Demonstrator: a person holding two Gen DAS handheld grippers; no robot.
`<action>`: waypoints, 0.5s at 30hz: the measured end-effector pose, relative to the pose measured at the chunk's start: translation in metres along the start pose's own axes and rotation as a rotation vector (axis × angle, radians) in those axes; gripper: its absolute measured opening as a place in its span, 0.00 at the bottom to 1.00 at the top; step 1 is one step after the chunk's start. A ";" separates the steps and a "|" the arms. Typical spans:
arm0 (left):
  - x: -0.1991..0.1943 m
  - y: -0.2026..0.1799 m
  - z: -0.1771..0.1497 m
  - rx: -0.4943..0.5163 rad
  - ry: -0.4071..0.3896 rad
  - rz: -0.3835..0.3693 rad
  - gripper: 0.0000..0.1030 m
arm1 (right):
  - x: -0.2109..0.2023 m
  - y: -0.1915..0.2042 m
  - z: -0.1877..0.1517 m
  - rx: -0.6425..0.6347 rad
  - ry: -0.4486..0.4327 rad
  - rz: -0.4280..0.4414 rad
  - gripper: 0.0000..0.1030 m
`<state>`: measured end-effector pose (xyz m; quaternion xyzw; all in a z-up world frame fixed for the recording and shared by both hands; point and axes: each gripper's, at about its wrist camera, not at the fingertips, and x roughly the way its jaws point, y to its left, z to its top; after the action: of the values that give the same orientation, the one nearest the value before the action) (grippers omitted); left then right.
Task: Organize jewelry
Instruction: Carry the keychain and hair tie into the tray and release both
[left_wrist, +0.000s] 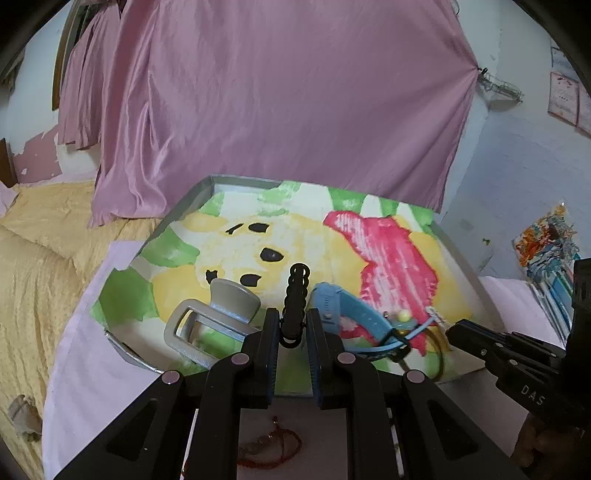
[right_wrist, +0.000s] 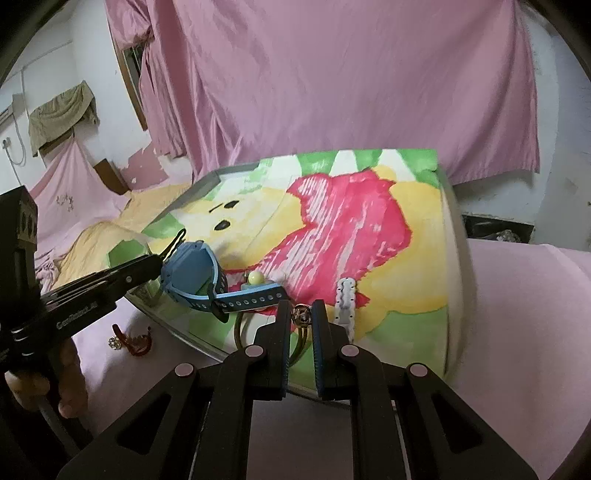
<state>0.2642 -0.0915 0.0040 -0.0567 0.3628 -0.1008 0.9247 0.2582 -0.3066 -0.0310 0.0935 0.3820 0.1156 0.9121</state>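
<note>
My left gripper (left_wrist: 291, 321) is shut on a black wavy hair clip (left_wrist: 295, 295) and holds it over the near edge of the metal tray (left_wrist: 192, 195), which is lined with a cartoon cloth. A grey claw clip (left_wrist: 214, 317) lies in the tray to its left, a blue watch (left_wrist: 354, 314) to its right. My right gripper (right_wrist: 300, 317) is closed around a gold bangle (right_wrist: 301, 332) with a round ornament at the tray's near edge. A white wavy clip (right_wrist: 346, 299) and a small yellow-ball ring (right_wrist: 255, 277) lie nearby.
A red bracelet (right_wrist: 133, 341) lies on the pink sheet (right_wrist: 517, 314) outside the tray, also in the left wrist view (left_wrist: 273, 446). A pink curtain (left_wrist: 277, 92) hangs behind. A yellow bedspread (left_wrist: 37, 258) lies left.
</note>
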 end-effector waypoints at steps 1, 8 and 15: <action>0.003 0.000 0.000 0.002 0.007 -0.002 0.13 | 0.003 0.001 0.000 -0.004 0.012 -0.001 0.10; 0.014 0.000 -0.002 0.006 0.043 -0.006 0.14 | 0.015 0.002 0.000 -0.009 0.047 -0.009 0.10; 0.014 -0.001 -0.003 -0.003 0.045 -0.015 0.14 | 0.012 0.000 0.000 -0.004 0.044 -0.022 0.11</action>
<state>0.2725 -0.0957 -0.0073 -0.0583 0.3834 -0.1086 0.9153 0.2661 -0.3032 -0.0395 0.0847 0.4028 0.1085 0.9049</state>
